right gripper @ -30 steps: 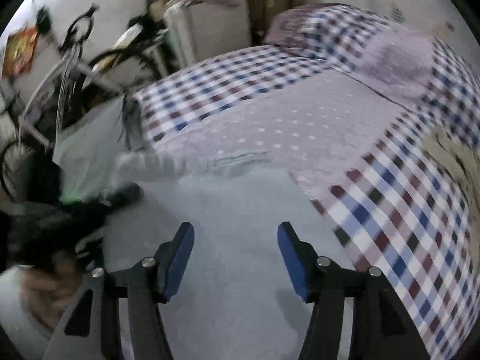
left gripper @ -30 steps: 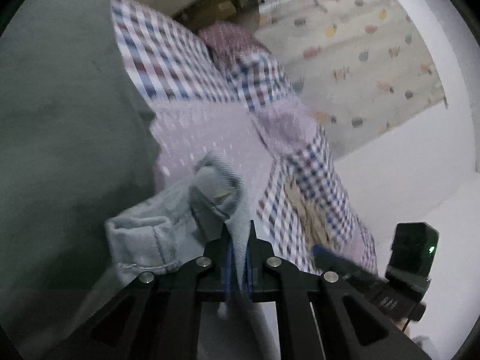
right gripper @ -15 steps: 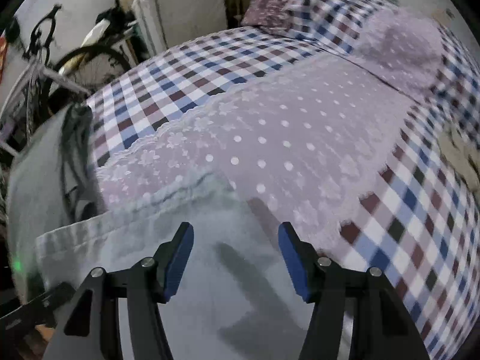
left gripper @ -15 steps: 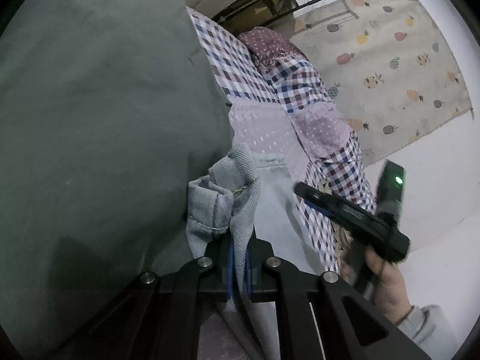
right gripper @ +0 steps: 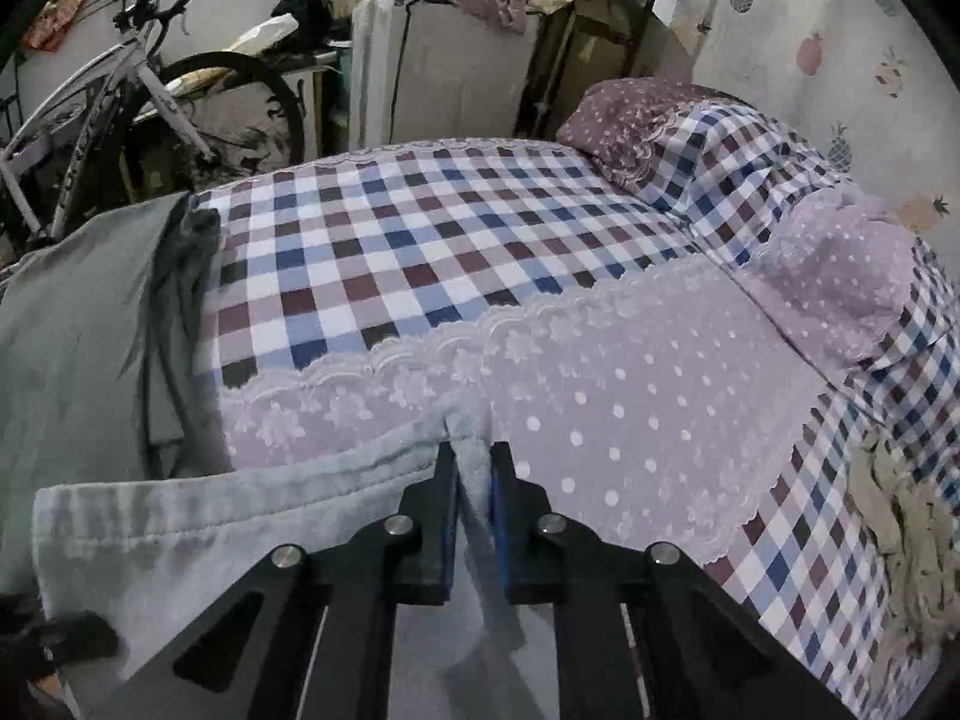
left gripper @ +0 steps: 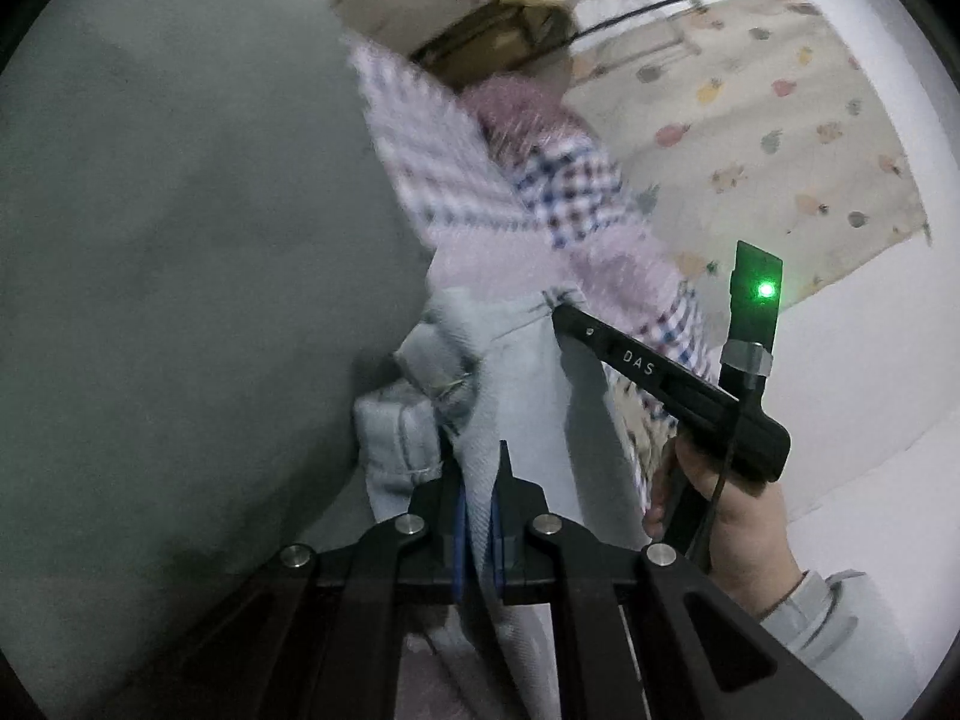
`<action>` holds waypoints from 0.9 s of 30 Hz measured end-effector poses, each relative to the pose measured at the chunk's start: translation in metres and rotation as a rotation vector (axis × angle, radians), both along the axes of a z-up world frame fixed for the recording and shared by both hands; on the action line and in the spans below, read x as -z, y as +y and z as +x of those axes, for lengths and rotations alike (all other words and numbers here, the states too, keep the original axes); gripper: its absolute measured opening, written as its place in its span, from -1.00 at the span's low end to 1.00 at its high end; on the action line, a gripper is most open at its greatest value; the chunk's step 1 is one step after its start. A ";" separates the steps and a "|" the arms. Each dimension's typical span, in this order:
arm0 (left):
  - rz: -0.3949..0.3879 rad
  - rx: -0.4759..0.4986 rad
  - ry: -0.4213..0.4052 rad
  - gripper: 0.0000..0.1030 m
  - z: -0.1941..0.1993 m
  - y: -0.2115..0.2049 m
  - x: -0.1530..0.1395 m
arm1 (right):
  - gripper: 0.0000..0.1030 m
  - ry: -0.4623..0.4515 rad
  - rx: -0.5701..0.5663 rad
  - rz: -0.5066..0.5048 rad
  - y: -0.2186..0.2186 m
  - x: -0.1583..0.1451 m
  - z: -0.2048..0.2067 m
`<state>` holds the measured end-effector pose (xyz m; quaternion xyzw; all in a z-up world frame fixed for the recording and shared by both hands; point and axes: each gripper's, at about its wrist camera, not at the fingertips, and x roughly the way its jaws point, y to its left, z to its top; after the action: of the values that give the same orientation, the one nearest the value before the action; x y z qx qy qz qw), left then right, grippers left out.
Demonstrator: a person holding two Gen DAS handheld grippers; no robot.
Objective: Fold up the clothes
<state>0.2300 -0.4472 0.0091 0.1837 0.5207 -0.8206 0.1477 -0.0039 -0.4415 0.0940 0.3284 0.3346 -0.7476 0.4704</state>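
Observation:
A pale blue denim garment [right gripper: 210,516] lies over the near edge of the bed, its hemmed edge running left. My right gripper [right gripper: 474,462] is shut on a corner of that denim, a fold of cloth pinched between the blue pads. In the left wrist view my left gripper [left gripper: 477,468] is shut on another bunched part of the denim garment [left gripper: 522,396], which hangs up and away from it. The right gripper [left gripper: 576,318] shows there too, held by a hand [left gripper: 738,516], its tips at the denim's far corner.
A grey-green garment [right gripper: 72,348] drapes at the bed's left and fills the left of the left wrist view [left gripper: 180,300]. The checked and dotted bedspread [right gripper: 600,372] stretches ahead, with pillows [right gripper: 840,276] at the right. A bicycle [right gripper: 120,96] and boxes [right gripper: 444,66] stand behind.
My right gripper went from open above the denim to shut on its corner. The left gripper kept its hold while its view swung, and the denim now stretches between both grippers.

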 end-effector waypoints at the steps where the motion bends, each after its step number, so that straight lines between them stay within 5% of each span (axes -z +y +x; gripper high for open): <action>1: 0.009 0.002 -0.016 -0.90 -0.002 -0.001 0.003 | -0.81 0.005 0.009 0.026 -0.005 0.005 0.001; 4: 0.022 0.010 -0.063 -0.90 -0.005 -0.002 0.010 | -0.67 0.017 0.013 0.156 -0.019 0.045 0.004; 6: -0.001 0.022 -0.080 -0.89 -0.006 -0.002 0.005 | -0.55 0.041 0.057 0.137 -0.020 0.041 0.007; 10: 0.024 0.035 -0.081 -0.82 0.002 -0.006 0.001 | 0.03 0.075 0.113 0.062 -0.011 0.018 0.015; 14: 0.034 0.020 -0.030 -0.53 0.024 -0.004 -0.011 | 0.18 0.050 0.138 -0.046 0.025 -0.023 0.021; 16: 0.042 0.001 0.017 0.11 0.039 -0.003 -0.017 | 0.26 0.031 0.149 -0.100 0.049 -0.041 0.030; 18: 0.054 -0.016 0.045 0.33 0.047 -0.003 -0.020 | 0.26 0.015 0.155 -0.141 0.073 -0.055 0.042; 21: 0.064 -0.005 0.020 0.40 0.049 0.003 -0.021 | 0.29 -0.021 0.173 -0.200 0.120 -0.072 0.057; 27: 0.202 0.077 0.022 0.40 0.030 0.010 -0.002 | 0.30 -0.130 0.256 -0.305 0.222 -0.079 0.082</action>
<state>0.2595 -0.4369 0.0112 0.2083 0.5950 -0.7709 0.0910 0.0783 -0.2195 0.1731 0.3410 0.1419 -0.8205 0.4363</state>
